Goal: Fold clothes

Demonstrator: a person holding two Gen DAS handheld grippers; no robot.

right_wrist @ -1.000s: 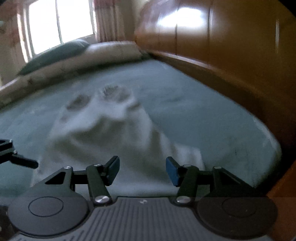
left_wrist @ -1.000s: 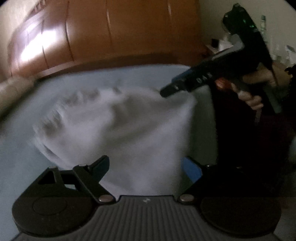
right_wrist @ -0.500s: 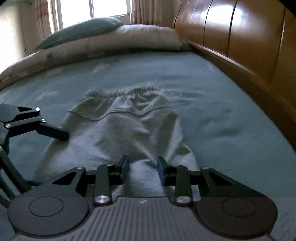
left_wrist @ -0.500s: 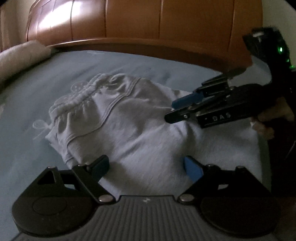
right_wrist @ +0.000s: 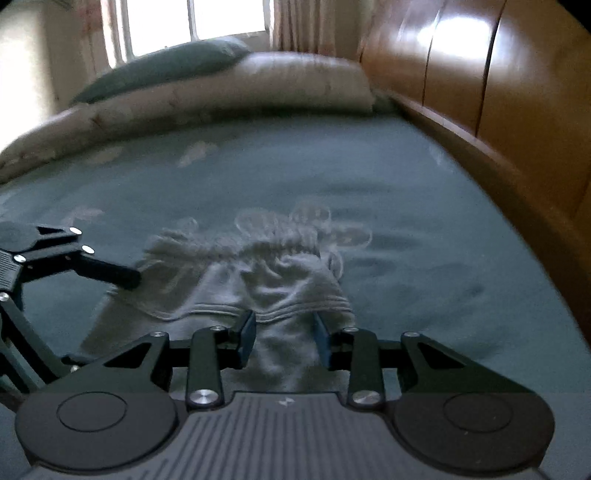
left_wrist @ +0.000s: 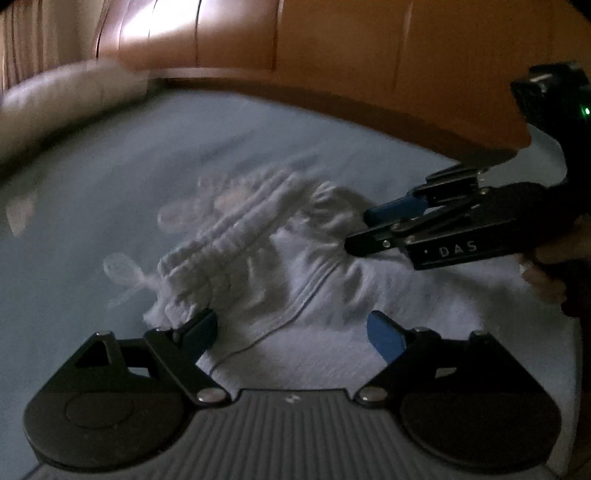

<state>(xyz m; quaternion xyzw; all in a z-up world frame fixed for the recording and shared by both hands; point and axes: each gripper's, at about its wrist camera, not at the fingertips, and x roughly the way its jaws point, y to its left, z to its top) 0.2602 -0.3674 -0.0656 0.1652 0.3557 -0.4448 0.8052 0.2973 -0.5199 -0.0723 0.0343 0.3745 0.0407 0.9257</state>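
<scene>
A pale grey pair of shorts (left_wrist: 314,295) lies on the blue bed sheet (left_wrist: 74,221), its elastic waistband (left_wrist: 229,236) bunched and blurred, a drawstring (left_wrist: 125,273) trailing off it. My left gripper (left_wrist: 290,321) is open wide low over the waistband's near corner, with cloth under the gap. In the left wrist view my right gripper (left_wrist: 358,229) comes in from the right, its tips at the wrinkled cloth. Its jaws stand narrowly apart over the shorts (right_wrist: 280,273), right gripper (right_wrist: 284,321) just behind the seam below the waistband (right_wrist: 236,240). One left finger (right_wrist: 110,273) shows at left.
A wooden headboard (left_wrist: 369,55) (right_wrist: 517,110) runs along the bed's far side. Pillows (right_wrist: 221,85) lie at the bed's end under a bright window (right_wrist: 221,18). A hand (left_wrist: 546,273) holds the right gripper's handle.
Both grippers have travelled along the shorts toward the waistband, which now lies close to the fingers and looks bunched. The right jaws narrowed between the oldest frame and the middle one.
</scene>
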